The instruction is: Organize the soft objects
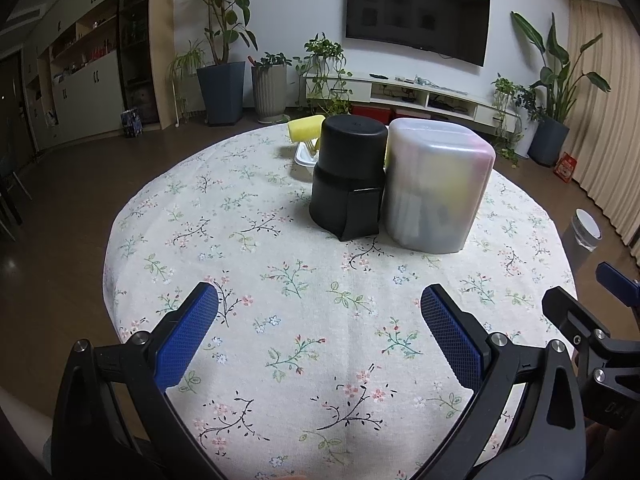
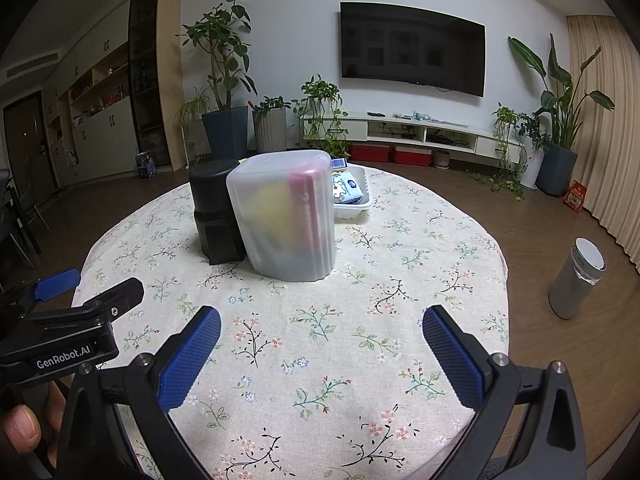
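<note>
**Two containers mid-table, tray behind, grippers at the near edge**

On the round table point(image 1: 280, 340) two containers stand side by side and touching: the dark cylindrical container point(image 1: 348, 176) on the left, the translucent lidded container point(image 1: 436, 188) on the right, with soft items inside it. Behind them lies a shallow tray point(image 2: 360, 200). A sponge point(image 1: 306, 128) rests at the tray's left end and a tissue pack point(image 2: 348, 188) lies in its right part. The left gripper point(image 1: 320, 300) and right gripper point(image 2: 322, 320) sit over the near edge, left beside right, both well apart from the containers. On the floor right of the table stands a bin point(image 2: 576, 276).
</note>
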### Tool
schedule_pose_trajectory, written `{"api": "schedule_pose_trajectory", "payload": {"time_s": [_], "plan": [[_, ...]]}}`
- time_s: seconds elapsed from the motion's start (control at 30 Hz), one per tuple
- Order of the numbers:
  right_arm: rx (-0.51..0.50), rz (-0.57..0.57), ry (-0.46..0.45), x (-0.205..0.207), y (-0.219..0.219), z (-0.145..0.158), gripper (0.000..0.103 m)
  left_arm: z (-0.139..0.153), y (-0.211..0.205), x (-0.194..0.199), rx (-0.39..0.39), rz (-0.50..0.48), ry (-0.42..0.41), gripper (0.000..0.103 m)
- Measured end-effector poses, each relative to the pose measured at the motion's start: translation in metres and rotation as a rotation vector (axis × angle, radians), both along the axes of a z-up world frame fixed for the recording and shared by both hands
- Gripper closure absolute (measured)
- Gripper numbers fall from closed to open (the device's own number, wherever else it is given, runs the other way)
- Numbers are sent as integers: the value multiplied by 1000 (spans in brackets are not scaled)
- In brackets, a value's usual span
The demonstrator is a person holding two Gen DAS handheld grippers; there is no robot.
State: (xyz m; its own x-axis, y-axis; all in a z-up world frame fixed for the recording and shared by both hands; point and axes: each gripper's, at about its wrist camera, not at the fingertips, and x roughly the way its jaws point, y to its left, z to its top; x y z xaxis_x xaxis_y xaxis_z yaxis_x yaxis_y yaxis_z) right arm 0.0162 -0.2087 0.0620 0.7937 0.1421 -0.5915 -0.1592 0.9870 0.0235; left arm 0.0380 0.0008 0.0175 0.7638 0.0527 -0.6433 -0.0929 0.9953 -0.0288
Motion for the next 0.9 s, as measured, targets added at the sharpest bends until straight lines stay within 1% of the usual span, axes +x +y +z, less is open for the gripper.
{"api": "schedule_pose_trajectory", "payload": {"time_s": [0.2,0.37,0.57,0.9], "plan": [[0,-1,-1,1,0,1,0,0,-1,1,-2,-3,-2,0],[0,0,1,1,1,1,0,-1,2,0,-37,-5,-2,0],[0,6,4,-1,2,-2,0,1,2,-2,-27,2,-14,0],[-2,9,5,-3,2,-2,0,-1,6,0,-30,20,4,0]]}}
